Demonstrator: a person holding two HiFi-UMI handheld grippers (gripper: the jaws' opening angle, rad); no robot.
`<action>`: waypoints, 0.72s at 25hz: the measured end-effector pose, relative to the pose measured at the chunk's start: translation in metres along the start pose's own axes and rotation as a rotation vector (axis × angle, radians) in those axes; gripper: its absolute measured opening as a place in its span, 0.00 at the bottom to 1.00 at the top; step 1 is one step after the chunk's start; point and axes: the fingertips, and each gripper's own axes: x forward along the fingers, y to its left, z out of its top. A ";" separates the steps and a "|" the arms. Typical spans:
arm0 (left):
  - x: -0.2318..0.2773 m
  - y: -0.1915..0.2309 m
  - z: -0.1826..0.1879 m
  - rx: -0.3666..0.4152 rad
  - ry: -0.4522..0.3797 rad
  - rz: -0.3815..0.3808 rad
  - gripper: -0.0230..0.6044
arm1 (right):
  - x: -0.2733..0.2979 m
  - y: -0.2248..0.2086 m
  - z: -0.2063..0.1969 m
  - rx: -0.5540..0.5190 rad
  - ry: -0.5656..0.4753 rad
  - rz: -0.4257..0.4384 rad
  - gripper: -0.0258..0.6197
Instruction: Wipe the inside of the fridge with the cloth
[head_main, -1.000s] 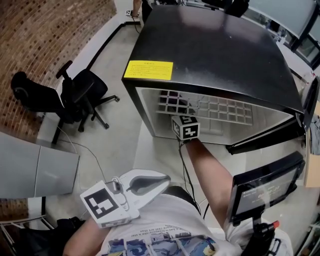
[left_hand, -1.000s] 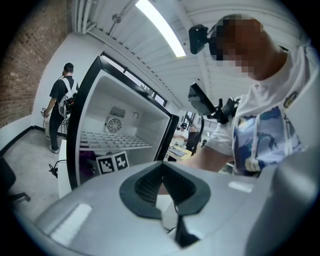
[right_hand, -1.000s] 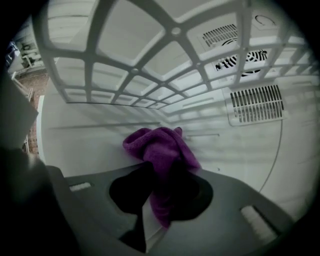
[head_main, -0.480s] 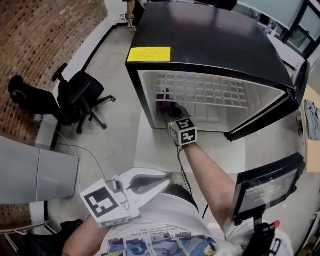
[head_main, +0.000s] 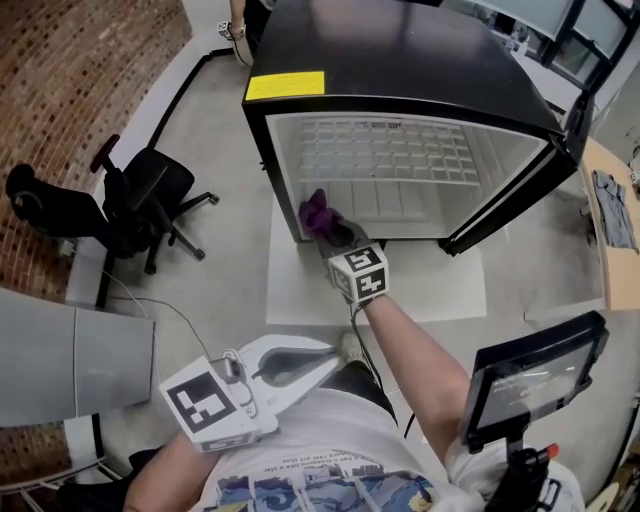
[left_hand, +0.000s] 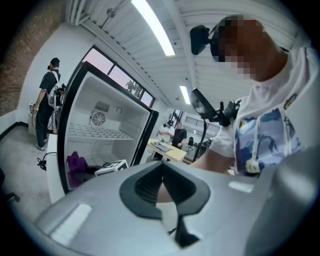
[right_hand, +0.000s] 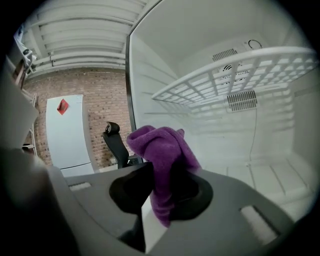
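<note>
On the fridge (head_main: 400, 50) top, a yellow label (head_main: 285, 85), print seemingly illegible.

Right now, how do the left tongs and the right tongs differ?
The right tongs are clamped on a purple cloth, while the left tongs are shut on nothing. The right tongs are stretched out to the lower left front corner of the open fridge, while the left tongs sit close to the person, well away from the fridge. Both are pale grey and both are shut.
</note>
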 end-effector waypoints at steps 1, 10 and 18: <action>0.000 -0.002 -0.001 0.000 0.004 -0.009 0.04 | -0.005 -0.002 0.001 -0.001 -0.003 -0.015 0.16; 0.021 -0.014 0.002 0.002 0.012 -0.100 0.04 | -0.065 -0.081 0.019 -0.010 -0.047 -0.257 0.16; 0.050 -0.009 0.018 0.002 0.027 -0.124 0.04 | -0.110 -0.192 0.041 -0.039 -0.038 -0.556 0.16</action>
